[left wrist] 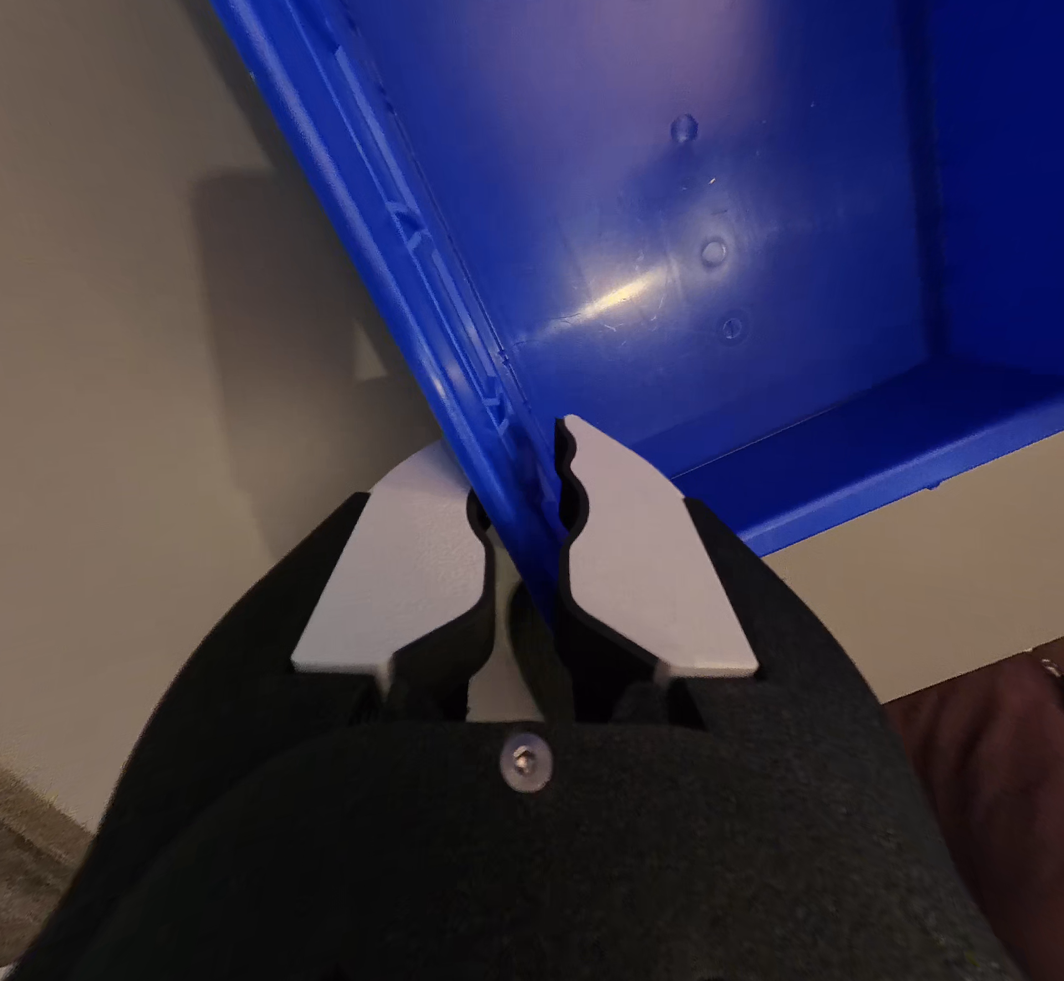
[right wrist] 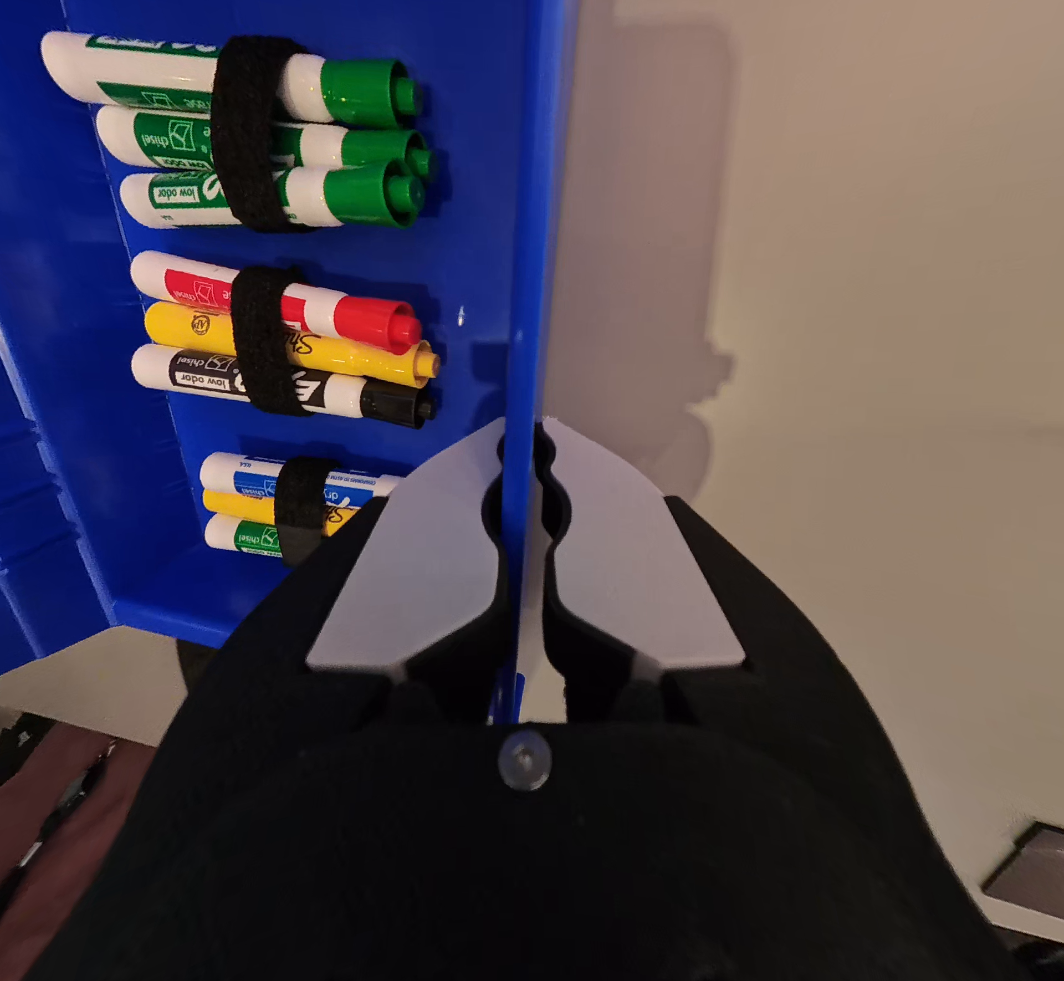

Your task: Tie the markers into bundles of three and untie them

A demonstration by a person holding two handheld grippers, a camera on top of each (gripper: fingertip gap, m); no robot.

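The lowest bundle (right wrist: 293, 510) in the blue bin (right wrist: 460, 32) was partly hidden behind the right gripper (right wrist: 521, 429), so only the barrel ends of its blue-labelled, yellow and green-labelled markers showed, crossed by a black strap. In the left wrist view the left-hand finger's tip was cut off by the bin's ribbed rim, and no markers appeared there, only the bare blue floor (left wrist: 691, 176) of the bin. The bin held two more strapped bundles on the right wrist side: three green markers (right wrist: 253, 130) farthest up, and a red, yellow and black set (right wrist: 276, 340) between the others. The right gripper was clamped on the bin's thin side wall, one finger inside and one outside. The left gripper (left wrist: 518, 469) likewise pinched the opposite rim. The bin rested on a pale tabletop (right wrist: 863, 377).
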